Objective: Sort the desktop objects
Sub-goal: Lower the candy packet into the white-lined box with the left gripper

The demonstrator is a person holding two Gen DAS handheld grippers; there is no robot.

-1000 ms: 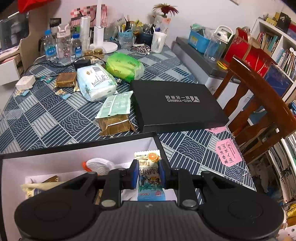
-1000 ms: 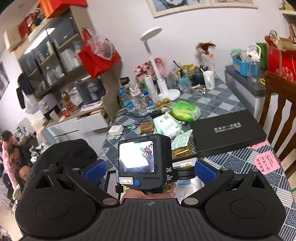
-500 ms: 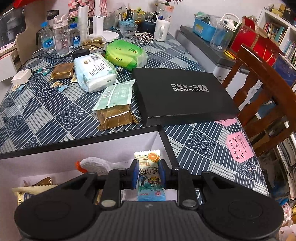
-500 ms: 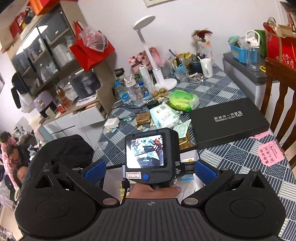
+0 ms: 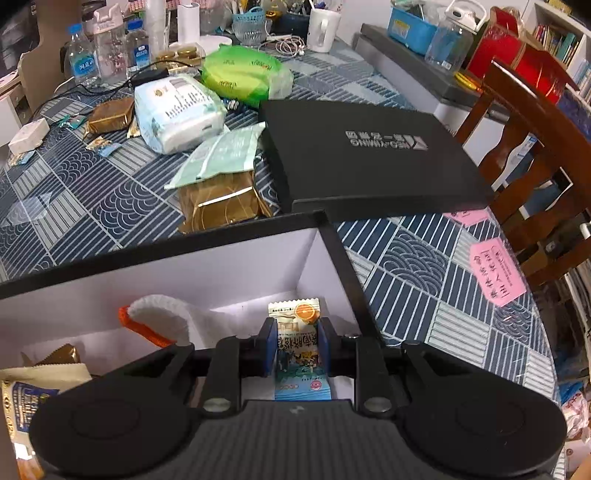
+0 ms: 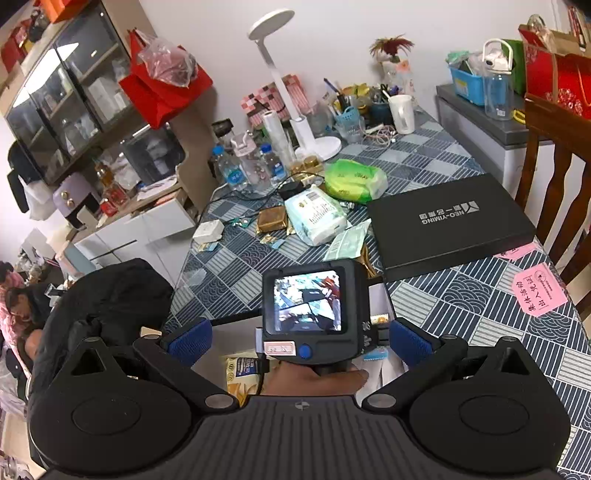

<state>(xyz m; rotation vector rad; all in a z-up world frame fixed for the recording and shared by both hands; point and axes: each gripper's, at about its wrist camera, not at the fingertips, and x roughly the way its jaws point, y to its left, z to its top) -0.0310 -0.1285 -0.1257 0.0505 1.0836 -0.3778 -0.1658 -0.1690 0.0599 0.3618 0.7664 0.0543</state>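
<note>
My left gripper (image 5: 295, 345) is shut on a small snack packet (image 5: 299, 354) with an orange picture, held inside the open white-lined box (image 5: 229, 266), near its right wall. A white and orange cloth item (image 5: 159, 317) and other snack packs (image 5: 40, 373) lie in the box. My right gripper (image 6: 299, 338) stands open above and behind the left one, with nothing between its blue pads (image 6: 188, 341). The left gripper's camera unit (image 6: 314, 306) and a hand (image 6: 314, 380) fill the right wrist view's middle. On the table lie a gold packet (image 5: 221, 206), a mask pack (image 5: 218, 155) and a white tissue pack (image 5: 177, 110).
A black box lid (image 5: 369, 155) lies right of the loose items. A green pack (image 5: 243, 74), water bottles (image 5: 83, 64), a mug (image 5: 321, 24) and a lamp base (image 6: 314, 142) crowd the far end. A wooden chair (image 5: 535, 147) stands at right; pink notes (image 5: 495, 269) lie near it.
The left gripper has sunk lower into the box with the packet still clamped. The right gripper has shifted a little, staying open.
</note>
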